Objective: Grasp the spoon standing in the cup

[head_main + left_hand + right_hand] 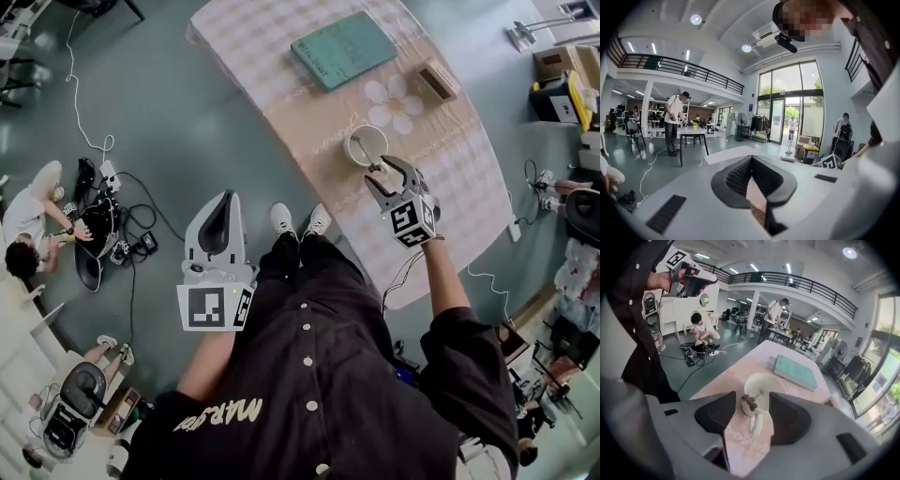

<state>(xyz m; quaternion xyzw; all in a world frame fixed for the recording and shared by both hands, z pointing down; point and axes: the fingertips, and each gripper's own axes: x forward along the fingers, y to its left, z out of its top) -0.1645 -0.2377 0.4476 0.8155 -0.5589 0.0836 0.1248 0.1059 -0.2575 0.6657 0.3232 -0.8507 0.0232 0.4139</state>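
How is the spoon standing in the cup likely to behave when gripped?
The spoon looks thin and rigid, probably light, with a knobbly handle end that may aid grip. It leans loose in the cup, so a sideways nudge would likely swing it.

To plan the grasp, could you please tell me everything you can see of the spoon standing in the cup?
The spoon stands tilted in the cream cup, its thin stem leaning over the rim towards the right gripper. The handle ends in a cream knob with a brown top, perhaps a small figure. Its bowl is hidden inside the cup. The knob sits between the gripper's open jaws, which do not seem to touch it.
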